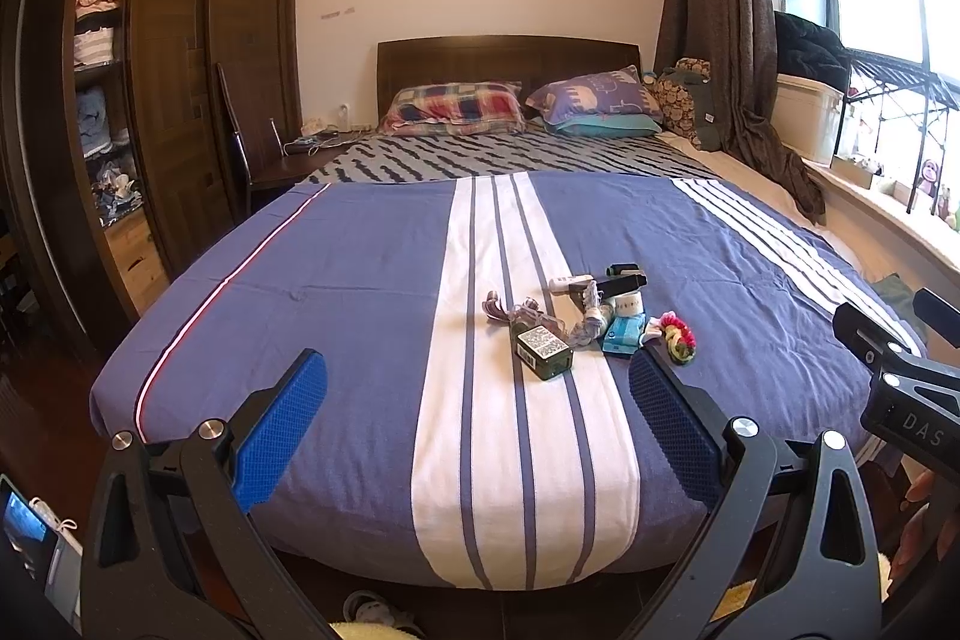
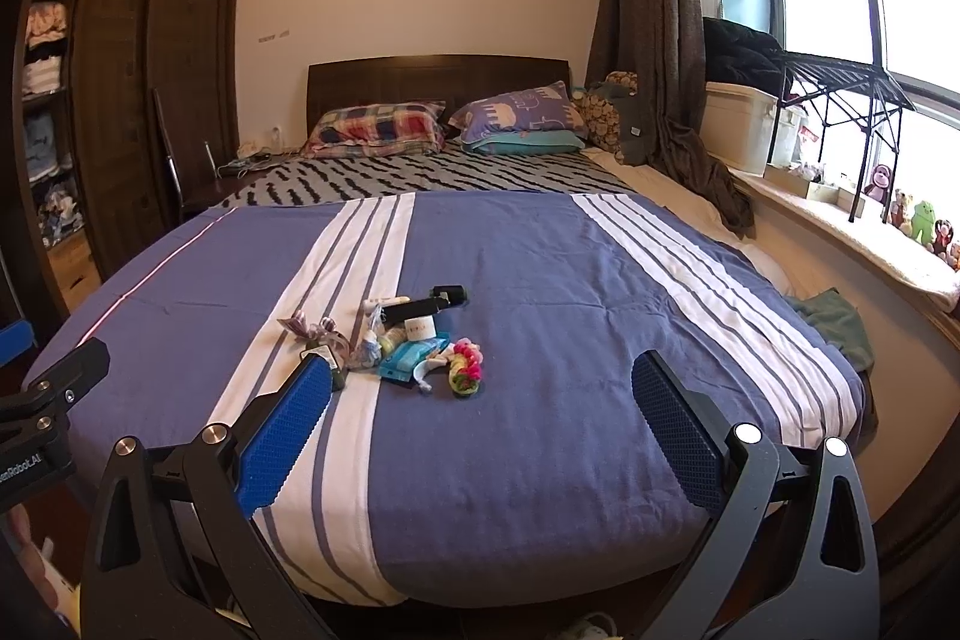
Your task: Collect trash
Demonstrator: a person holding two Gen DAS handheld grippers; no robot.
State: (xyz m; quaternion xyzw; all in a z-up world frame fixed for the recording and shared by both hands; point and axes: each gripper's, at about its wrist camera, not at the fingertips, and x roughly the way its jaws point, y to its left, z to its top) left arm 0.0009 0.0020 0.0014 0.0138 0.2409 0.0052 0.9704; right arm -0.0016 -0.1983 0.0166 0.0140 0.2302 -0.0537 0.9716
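Ahead, small clutter [image 1: 591,319] sits mid-bed [image 1: 360,280], pillows [image 1: 456,106] beyond.

My finger pads [image 1: 282,430] are showing bright blue with a fine dotted texture, on black frames; the bedspread [image 1: 336,280] is reading blue-violet with broad white bands carrying thin blue stripes, plus one thin pink line near its left edge; the sheet [image 1: 510,157] beyond is showing grey with black dashes; one pillow [image 1: 453,106] is showing red, blue and cream plaid; the other pillow [image 1: 594,94] is purple with pale elephants; the small box [image 1: 543,352] is dark green with a white label; the packet [image 1: 624,334] is light blue; the knitted piece [image 1: 678,334] is showing pink, green and white; the curtain [image 1: 714,10] is brown.
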